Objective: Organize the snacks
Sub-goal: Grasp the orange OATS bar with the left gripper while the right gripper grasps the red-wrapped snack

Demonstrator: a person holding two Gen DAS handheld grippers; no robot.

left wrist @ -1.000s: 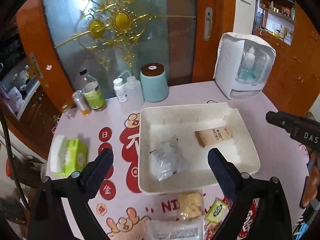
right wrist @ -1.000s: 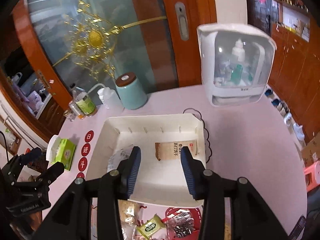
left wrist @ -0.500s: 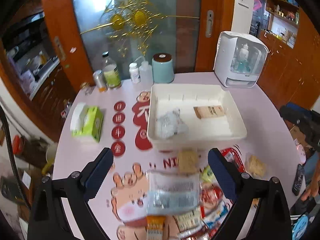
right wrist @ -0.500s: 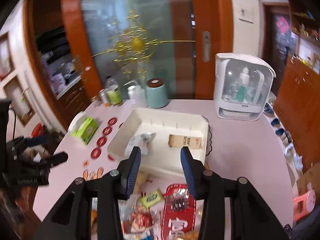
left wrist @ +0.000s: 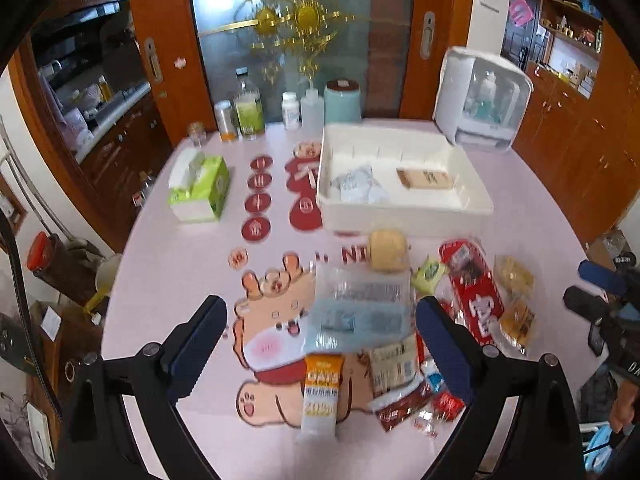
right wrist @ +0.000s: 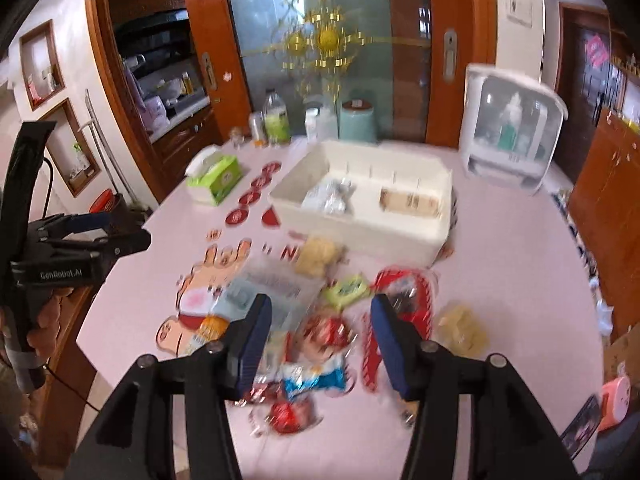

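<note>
Right claw (right wrist: 320,332): my jaws stand apart, have just been opening; nothing between the pads; I hover over the snack pile.
Left claw (left wrist: 320,344): my jaws wide apart, empty, above the clear packet (left wrist: 360,312).
Snacks: loose heap on the pink table (left wrist: 168,280), near edge; clear packet, orange sachet (left wrist: 323,392), red pack (left wrist: 472,284), green sweet (left wrist: 430,274), round biscuit (left wrist: 387,250).
Bin (left wrist: 404,216): white, beyond the heap, just past the biscuit; holds a silver pouch (left wrist: 358,190) at left, a brown bar (left wrist: 426,179) at right.
Tissue box (left wrist: 198,189): green, left of bin, well apart from the heap.
Blur: small wrappers at the near edge unreadable.
</note>
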